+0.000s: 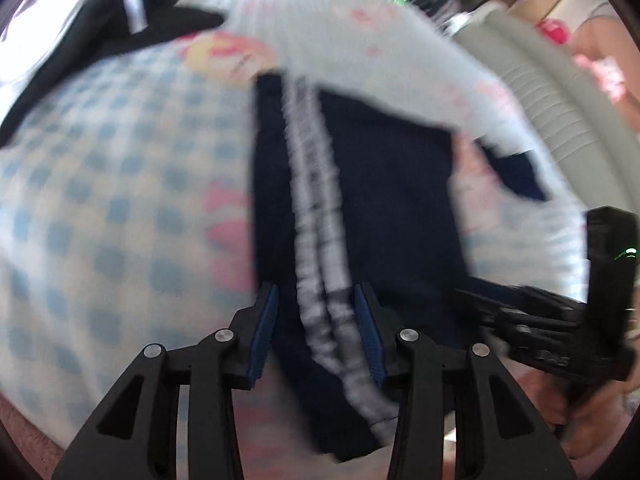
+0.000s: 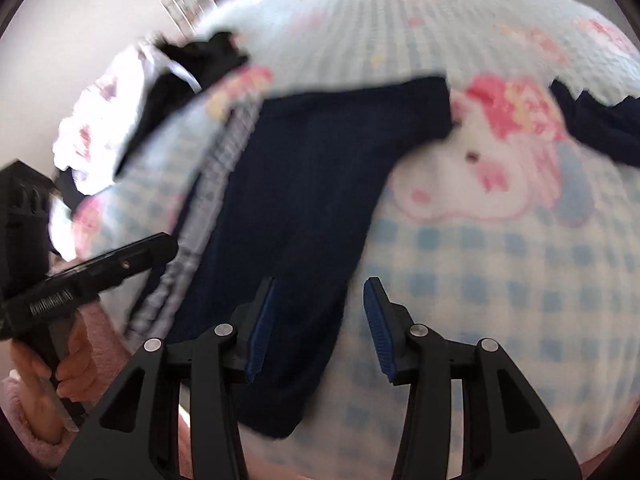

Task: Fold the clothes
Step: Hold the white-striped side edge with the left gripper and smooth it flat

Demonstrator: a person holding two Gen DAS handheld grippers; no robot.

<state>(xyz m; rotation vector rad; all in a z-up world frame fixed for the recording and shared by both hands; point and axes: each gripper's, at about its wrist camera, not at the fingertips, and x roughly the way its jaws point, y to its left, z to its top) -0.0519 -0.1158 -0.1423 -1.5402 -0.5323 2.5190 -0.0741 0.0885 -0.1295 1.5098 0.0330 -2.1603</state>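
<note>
Navy garment apparently flat, both jaws parted

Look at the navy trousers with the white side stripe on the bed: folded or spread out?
Folded lengthwise. The navy trousers lie as one long narrow panel on the checked blanket, white stripe running along one edge; no second leg shows.

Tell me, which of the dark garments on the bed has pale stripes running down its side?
The navy trousers lying flat right in front of both tools, striped along one edge. The black garment is bunched further back, and the third dark piece looks plain.
</note>
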